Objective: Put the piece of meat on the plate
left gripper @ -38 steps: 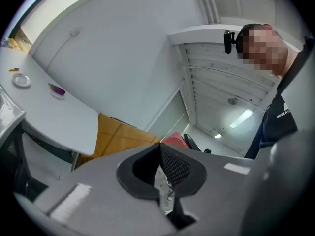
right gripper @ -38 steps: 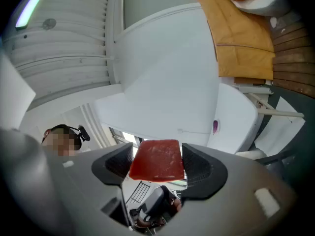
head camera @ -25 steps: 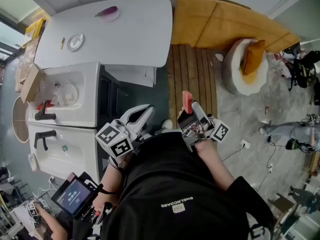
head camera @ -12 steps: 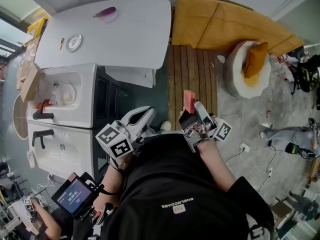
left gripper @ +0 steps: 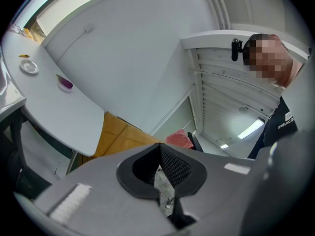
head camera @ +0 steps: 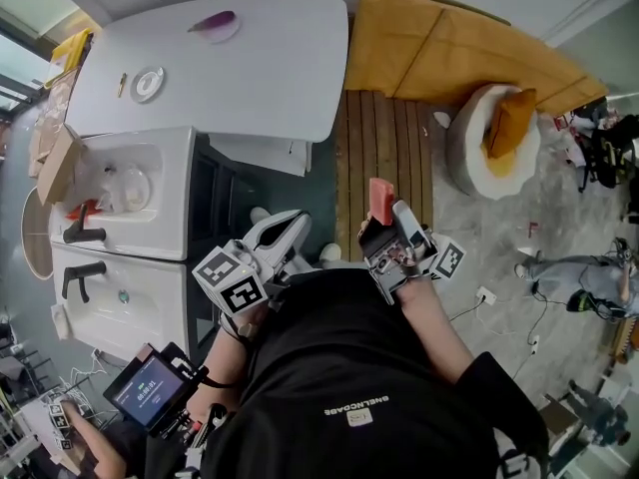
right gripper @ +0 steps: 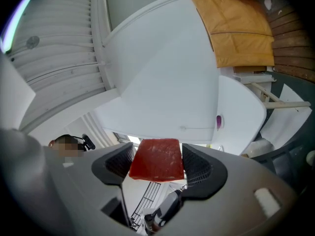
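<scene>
White table [head camera: 260,68] fills the 11 o'clock part of the head view. On it I count one small round plate [head camera: 150,83] toward 10 o'clock and one purple object [head camera: 214,23] near the far edge at 11 o'clock, the two well apart. Below the table, at 9 o'clock, stand two white sinks [head camera: 130,183], each with one black tap [head camera: 85,233]. At 1 o'clock lies one orange mat [head camera: 439,48], with one white round seat [head camera: 479,133] at 2 o'clock and a strip of wooden slats [head camera: 384,153] between table and seat.

There is one piece of meat [right gripper: 156,160], a red, flat, roughly square slab. It sits clamped between the two jaws of the right gripper [head camera: 387,223], one textured pad pressing each side edge. In the head view it stands out past the jaw tips toward 12 o'clock, over the slats. It is well apart from the plate, which lies far off toward 10 o'clock of it.

The left gripper [left gripper: 160,156] has its jaws closed together, pads meeting, with nothing between them. It is held just left of centre, close to the person's black shirt [head camera: 349,377]. From its own view the meat shows just past the jaws at 1 o'clock, and the plate far off at 10 o'clock.

One small screen [head camera: 148,392] sits at 7 o'clock.
</scene>
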